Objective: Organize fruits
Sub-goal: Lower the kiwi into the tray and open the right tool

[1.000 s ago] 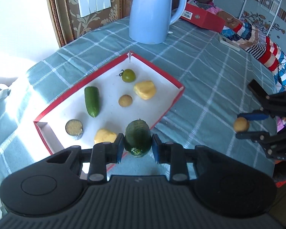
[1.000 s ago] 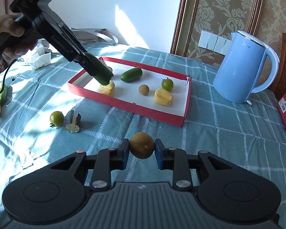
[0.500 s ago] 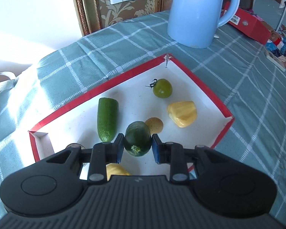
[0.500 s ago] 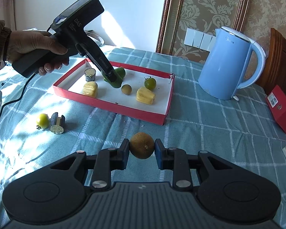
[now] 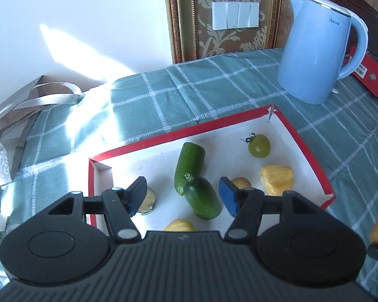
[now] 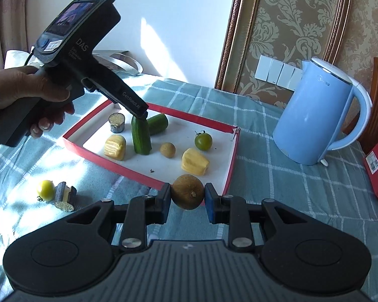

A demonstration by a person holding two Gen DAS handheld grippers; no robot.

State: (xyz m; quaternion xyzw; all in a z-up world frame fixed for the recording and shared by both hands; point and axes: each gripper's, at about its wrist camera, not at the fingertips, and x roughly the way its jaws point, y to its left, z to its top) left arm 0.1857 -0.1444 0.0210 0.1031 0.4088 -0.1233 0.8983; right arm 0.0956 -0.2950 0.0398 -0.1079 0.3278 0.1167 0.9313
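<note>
As its jaws have just opened, left tool (image 5: 182, 197) stands clear around dark cucumber (image 5: 202, 197) in tray (image 5: 305, 136), right tool (image 6: 187, 200) clamping brown fruit (image 6: 187, 191).

Your right hand-held gripper (image 6: 187, 198) clamps a brown round fruit (image 6: 187, 191) just short of the red tray (image 6: 148, 180). Your left hand-held gripper (image 6: 141, 112) has just been opening above a cucumber piece (image 6: 140, 136) standing inside.
</note>
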